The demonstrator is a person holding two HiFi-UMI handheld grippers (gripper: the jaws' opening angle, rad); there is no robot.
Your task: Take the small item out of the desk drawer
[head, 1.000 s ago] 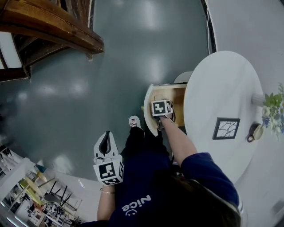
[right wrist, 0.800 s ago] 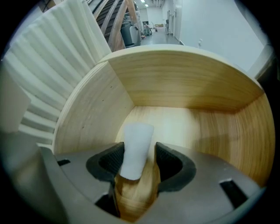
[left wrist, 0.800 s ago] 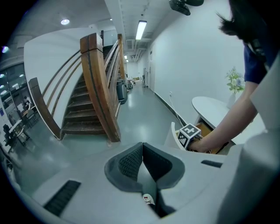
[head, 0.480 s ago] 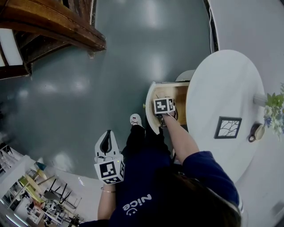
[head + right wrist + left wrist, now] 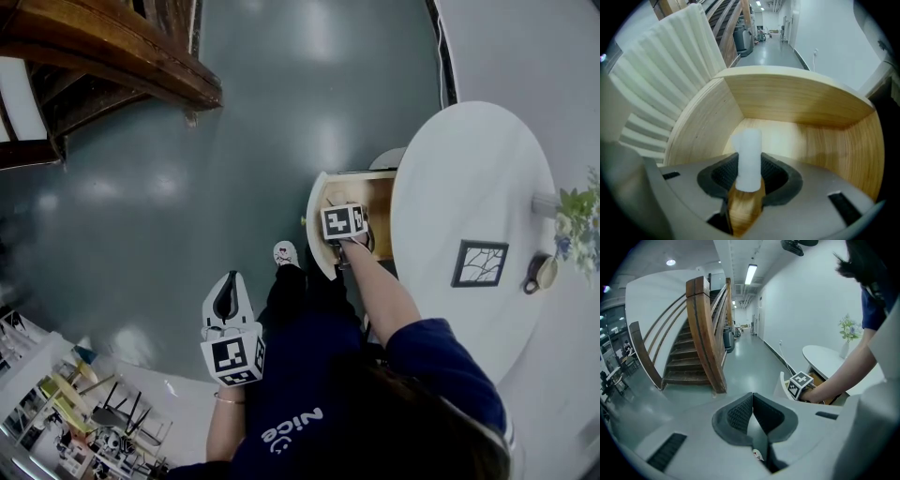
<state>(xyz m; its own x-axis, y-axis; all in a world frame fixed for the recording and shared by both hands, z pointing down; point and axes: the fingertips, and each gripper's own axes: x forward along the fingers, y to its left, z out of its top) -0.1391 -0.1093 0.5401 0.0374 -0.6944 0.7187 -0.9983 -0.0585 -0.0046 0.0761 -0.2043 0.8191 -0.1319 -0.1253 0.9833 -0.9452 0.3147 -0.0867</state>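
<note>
The wooden drawer (image 5: pixel 324 200) stands pulled out from under the round white table (image 5: pixel 469 178). My right gripper (image 5: pixel 344 225) points straight down into it. In the right gripper view a small white cylinder (image 5: pixel 749 152) stands between the pads of the right gripper (image 5: pixel 749 165). The jaws have just been closing and both pads now press on its sides. The drawer's bare wooden floor (image 5: pixel 801 140) shows behind it. My left gripper (image 5: pixel 224 289) hangs over the floor beside the person's leg, away from the drawer. Its pads meet with nothing between them in the left gripper view (image 5: pixel 752 398).
The drawer's ribbed white front (image 5: pixel 670 70) rises at the left of the right gripper view. On the table are a framed picture (image 5: pixel 478 263), a small round object (image 5: pixel 541 272) and a vase of flowers (image 5: pixel 577 225). A wooden staircase (image 5: pixel 103 56) stands across the grey floor.
The right gripper's marker cube stays over the drawer with only a slight shift. The left gripper has not moved.
</note>
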